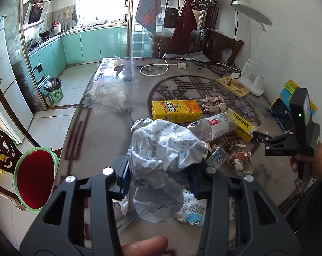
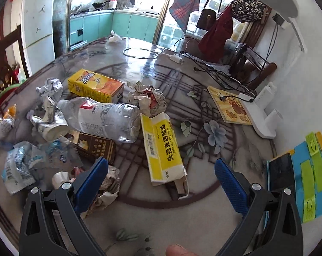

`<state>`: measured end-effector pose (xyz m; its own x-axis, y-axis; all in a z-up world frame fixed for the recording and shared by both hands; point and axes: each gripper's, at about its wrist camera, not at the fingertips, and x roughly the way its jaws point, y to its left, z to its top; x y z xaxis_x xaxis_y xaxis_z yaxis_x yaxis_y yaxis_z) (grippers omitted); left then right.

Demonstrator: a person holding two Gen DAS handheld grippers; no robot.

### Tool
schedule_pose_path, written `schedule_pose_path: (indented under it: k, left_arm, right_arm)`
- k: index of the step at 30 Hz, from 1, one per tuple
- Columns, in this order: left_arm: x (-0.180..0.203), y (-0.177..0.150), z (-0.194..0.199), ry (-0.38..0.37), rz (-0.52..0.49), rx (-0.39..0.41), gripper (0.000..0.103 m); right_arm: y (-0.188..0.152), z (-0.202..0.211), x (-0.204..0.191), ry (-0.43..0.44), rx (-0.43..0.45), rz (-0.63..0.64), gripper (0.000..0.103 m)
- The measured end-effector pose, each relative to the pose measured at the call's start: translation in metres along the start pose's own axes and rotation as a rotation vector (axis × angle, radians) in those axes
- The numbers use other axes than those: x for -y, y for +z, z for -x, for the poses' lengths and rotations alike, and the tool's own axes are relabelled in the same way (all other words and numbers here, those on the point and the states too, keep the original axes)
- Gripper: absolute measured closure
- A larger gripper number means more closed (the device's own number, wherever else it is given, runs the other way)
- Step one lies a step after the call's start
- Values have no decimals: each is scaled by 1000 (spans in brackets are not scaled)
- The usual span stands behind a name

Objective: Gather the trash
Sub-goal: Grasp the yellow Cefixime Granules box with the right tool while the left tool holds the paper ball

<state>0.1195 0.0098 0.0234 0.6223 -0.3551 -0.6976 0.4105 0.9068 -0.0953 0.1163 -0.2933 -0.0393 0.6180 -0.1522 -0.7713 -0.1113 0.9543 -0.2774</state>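
My left gripper [image 1: 158, 177] is shut on a big crumpled ball of printed paper [image 1: 161, 149], held up above the table's near edge. Beyond it lie a yellow drink carton [image 1: 176, 111], a crushed clear plastic bottle [image 1: 212, 125] and a yellow-and-white medicine box [image 1: 244, 128]. My right gripper [image 1: 265, 140] hangs at the right, held by a hand. In the right wrist view the right gripper [image 2: 161, 168] stands open just over the medicine box [image 2: 163, 149], its blue pads [image 2: 97, 175] wide apart and touching nothing. The bottle [image 2: 105, 119], carton [image 2: 95, 85] and a brown box [image 2: 92, 147] lie to its left.
A red bin with a green rim [image 1: 35, 179] stands low at the table's left. Crumpled wrappers [image 2: 148, 98] and foil packets [image 2: 20, 166] litter the table. A white lamp base [image 1: 252, 85], a book [image 1: 235, 86], cables [image 1: 154, 68] and a phone [image 2: 282, 175] sit at the right.
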Motion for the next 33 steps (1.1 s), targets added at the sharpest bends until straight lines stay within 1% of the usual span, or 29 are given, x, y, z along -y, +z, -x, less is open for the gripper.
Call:
schedule_pose_path:
  k: [3,6,8,9,11,14,16,17,18,20,22,23,25,26,27,30,33]
  left_arm:
    - [-7,-3,-2,-5,16,-12,61]
    - [-15,-2,-2,10,26,-7,61]
    - [-20,-3,-2,6,40,-3,61]
    - [-22,-2,-2,7,43,-1,61]
    - [-24,-2,-2,14,44,1,61]
    - [-25,-2,-3,10,48,1,60]
    - [-23,-2,-4,10,40,1,60]
    - [-22,-3,-4,11,37,0,60]
    - [-22,-3,-4,11,35,0,60]
    - [-20,-3,-4,8,33,0,60]
    - [-20,-4,-3,10,31,1,60]
    - [-20,-4,-4,10,33,0,60]
    - [-19,-4,-4,11,34,-1,60]
    - [-19,-4,-4,12,33,0,60]
    - [-19,-4,-4,12,31,1,60]
    - [-20,-5,-4,16,31,4,60]
    - [-21,-4,-4,22,32,11,60]
  right_arm:
    - [8,-29,2,12,-64,59,6]
    - [14,-58,3,9,-136,98,6]
    - [16,-73,5,0,-177,90,6]
    - [17,-78,6,14,-190,82,6]
    - [19,-87,9,32,-208,72,6]
    - [21,-96,10,27,-223,61,7]
    - [22,-100,12,46,-237,45,10]
    - [22,-102,11,45,-248,49,14]
    - [23,-104,10,41,-256,59,21]
    - [23,-105,9,49,-254,64,26]
    - [23,-105,10,78,-253,54,34]
    - [22,-105,10,96,-256,44,43]
    - [23,-102,7,105,-260,32,48]
    - [23,-102,5,105,-261,32,52]
    - [22,-101,4,90,-262,35,55]
    - [21,-96,3,71,-256,28,58]
    - [22,-83,7,49,-223,11,60]
